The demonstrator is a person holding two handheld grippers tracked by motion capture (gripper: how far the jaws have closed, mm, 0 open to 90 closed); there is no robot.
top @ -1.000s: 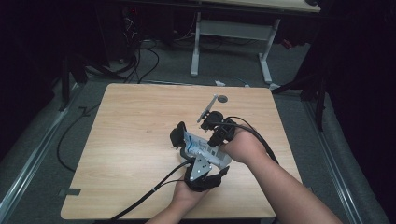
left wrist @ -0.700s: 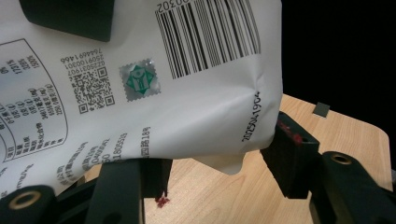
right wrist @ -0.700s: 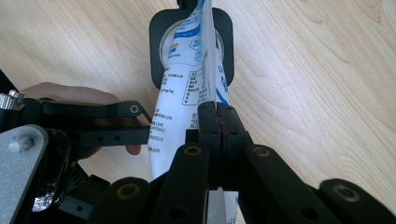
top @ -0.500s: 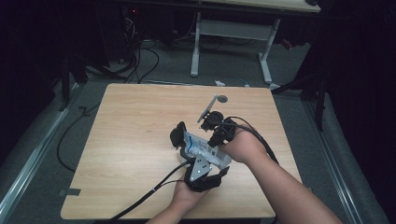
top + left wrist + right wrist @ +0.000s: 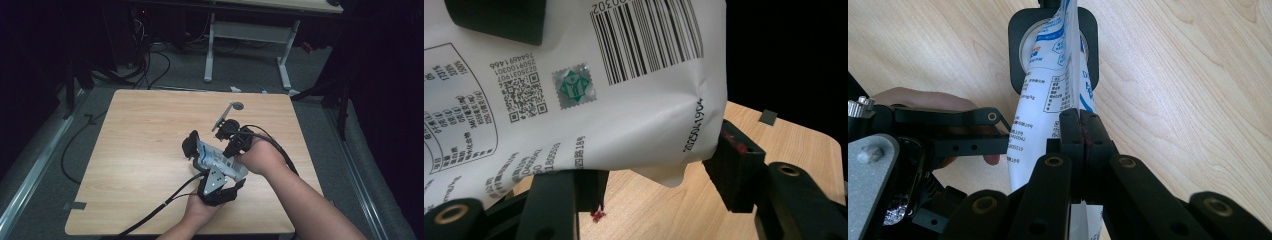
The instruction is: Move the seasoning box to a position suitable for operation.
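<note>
Dim room — grey floor (image 5: 165, 70), desk frame (image 5: 247, 35).

Pouch (image 5: 574, 75) print cut off, blurred

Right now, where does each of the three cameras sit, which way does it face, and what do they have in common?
High view: above the person's side, looking forward and down on the wooden table; both forearms, left tongs, right tongs.
Left gripper view: on the left tongs, facing the white printed pouch held between its jaws.
Right gripper view: on the right tongs, looking along the pouch's pinched edge toward the table; a finger shows.
Shared: all three show the pouch and table.
</note>
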